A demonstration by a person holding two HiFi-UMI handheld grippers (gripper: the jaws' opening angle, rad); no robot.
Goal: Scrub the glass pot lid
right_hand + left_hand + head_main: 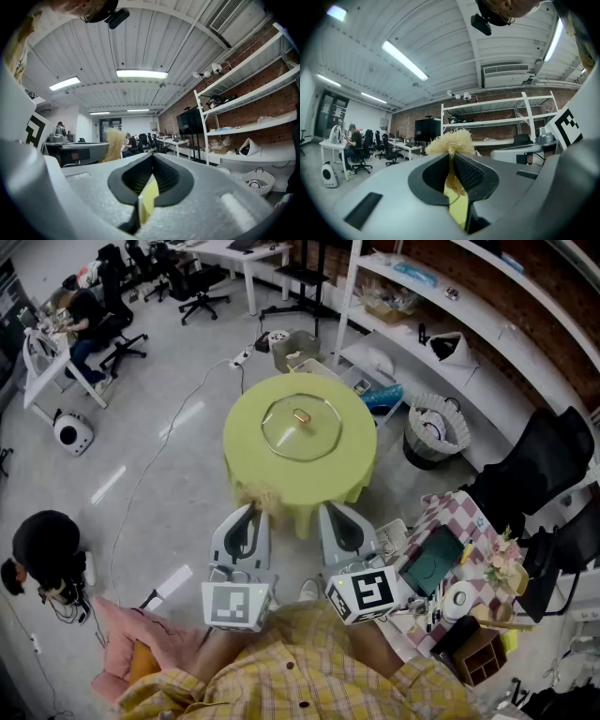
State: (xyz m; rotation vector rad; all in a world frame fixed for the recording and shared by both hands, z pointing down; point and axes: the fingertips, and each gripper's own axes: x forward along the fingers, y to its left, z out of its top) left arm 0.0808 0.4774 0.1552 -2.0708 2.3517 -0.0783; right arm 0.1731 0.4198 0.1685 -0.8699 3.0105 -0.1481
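Note:
The glass pot lid (301, 427), clear with a small brass knob, lies flat in the middle of a round table under a yellow-green cloth (246, 457). My left gripper (254, 505) hovers at the table's near edge, shut on a straw-coloured fibre scrubber (260, 495). That scrubber's tuft (450, 141) sticks up between the left gripper's (451, 158) closed jaws. My right gripper (331, 510) is beside it at the same edge, and its jaws (151, 158) are shut with nothing in them. Both grippers are short of the lid. From the right gripper view the scrubber (114, 146) shows at the left.
White shelving (441, 296) runs along the brick wall at the back right, with a wire basket (437, 428) and a black chair (536, 465) before it. A checkered side table (447, 512) with clutter stands at my right. A person (44, 551) crouches at left; desks and office chairs (192, 282) stand farther off.

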